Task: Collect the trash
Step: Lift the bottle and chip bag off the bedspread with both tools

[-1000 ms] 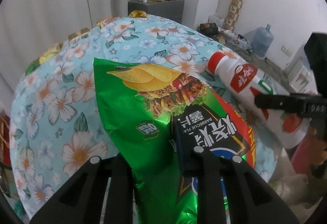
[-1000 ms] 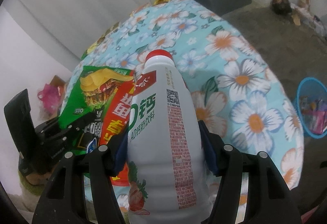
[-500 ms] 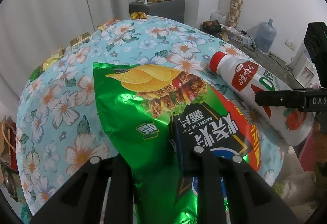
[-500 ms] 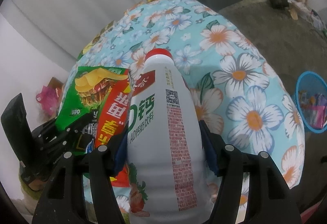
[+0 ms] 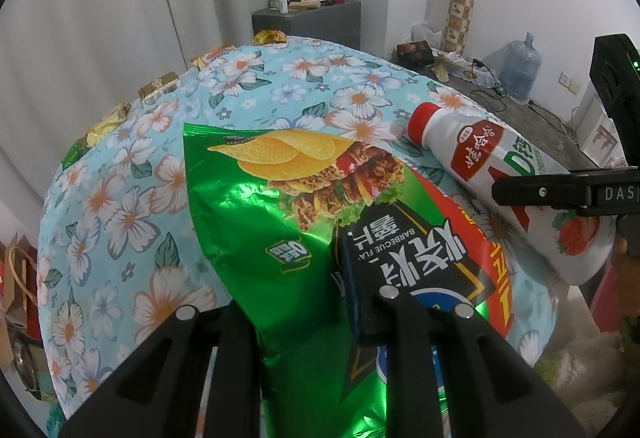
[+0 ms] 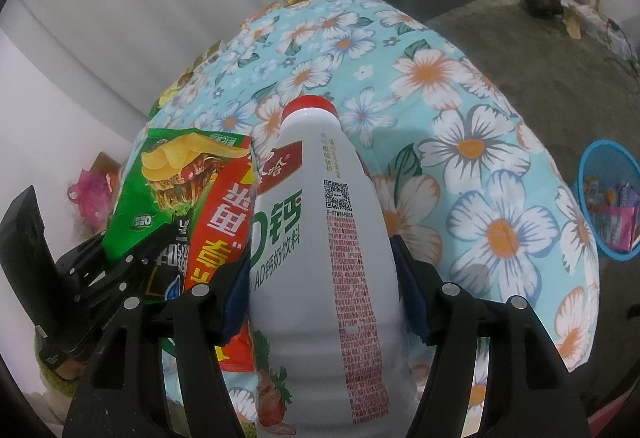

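Right now both grippers are holding trash above the flowered tablecloth (image 6: 472, 110): the left gripper (image 5: 296, 322) is clamped on a green chip bag (image 5: 256, 206), with a red snack bag (image 6: 224, 222) lying against it on the right, and the right gripper (image 6: 320, 294) is gripping a white milk-drink bottle (image 6: 320, 238), its blue pads pressing the bottle's sides. Both items are hanging over the near edge of the table, well apart from the blue basket (image 6: 588, 174) standing on the floor at far right, which already looks to be holding wrappers. The step in hand seems to be carrying both pieces to that basket. Doing it well probably means keeping the squeeze on the bottle steady at its wide lower body, since the smooth plastic could slip, and keeping the thin foil pinched well inside the pads. The bottle is pointing its red cap (image 6: 310, 106) away toward the far side of the table, its long axis running along the fingers; the chip bag is stretching the same way, its picture end far, its crumpled end sitting between the jaws.
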Demonstrator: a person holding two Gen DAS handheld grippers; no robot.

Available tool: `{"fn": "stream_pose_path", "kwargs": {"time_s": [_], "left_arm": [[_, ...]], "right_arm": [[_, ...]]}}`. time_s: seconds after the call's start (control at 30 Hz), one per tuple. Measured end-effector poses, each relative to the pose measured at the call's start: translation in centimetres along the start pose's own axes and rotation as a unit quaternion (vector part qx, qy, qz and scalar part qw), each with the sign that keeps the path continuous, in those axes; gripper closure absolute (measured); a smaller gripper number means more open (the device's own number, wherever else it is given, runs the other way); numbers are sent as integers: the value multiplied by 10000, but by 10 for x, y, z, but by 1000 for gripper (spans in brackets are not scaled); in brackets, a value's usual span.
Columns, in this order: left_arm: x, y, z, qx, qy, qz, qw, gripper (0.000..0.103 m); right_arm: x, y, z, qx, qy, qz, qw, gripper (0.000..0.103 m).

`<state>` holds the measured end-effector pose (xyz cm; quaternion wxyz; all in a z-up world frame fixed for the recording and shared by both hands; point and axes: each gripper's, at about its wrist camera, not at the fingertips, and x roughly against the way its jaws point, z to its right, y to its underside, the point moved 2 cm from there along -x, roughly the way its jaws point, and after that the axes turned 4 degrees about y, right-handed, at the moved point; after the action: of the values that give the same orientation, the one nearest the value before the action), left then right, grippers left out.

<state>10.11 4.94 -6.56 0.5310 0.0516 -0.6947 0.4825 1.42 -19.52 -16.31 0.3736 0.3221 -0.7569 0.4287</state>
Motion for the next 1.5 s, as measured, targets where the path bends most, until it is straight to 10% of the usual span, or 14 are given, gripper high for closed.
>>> {"fn": "stream_pose_path", "kwargs": {"time_s": [0.67,1.5], "left_arm": [[14,-4,14,-299,-172,244,9991,88],[89,-49,45,-540,465,1405,9875,101]], "right_arm": [[6,1,4,-49,-123,77,9999,45],[69,-1,25,-386,-346,851,9950,45]]}}
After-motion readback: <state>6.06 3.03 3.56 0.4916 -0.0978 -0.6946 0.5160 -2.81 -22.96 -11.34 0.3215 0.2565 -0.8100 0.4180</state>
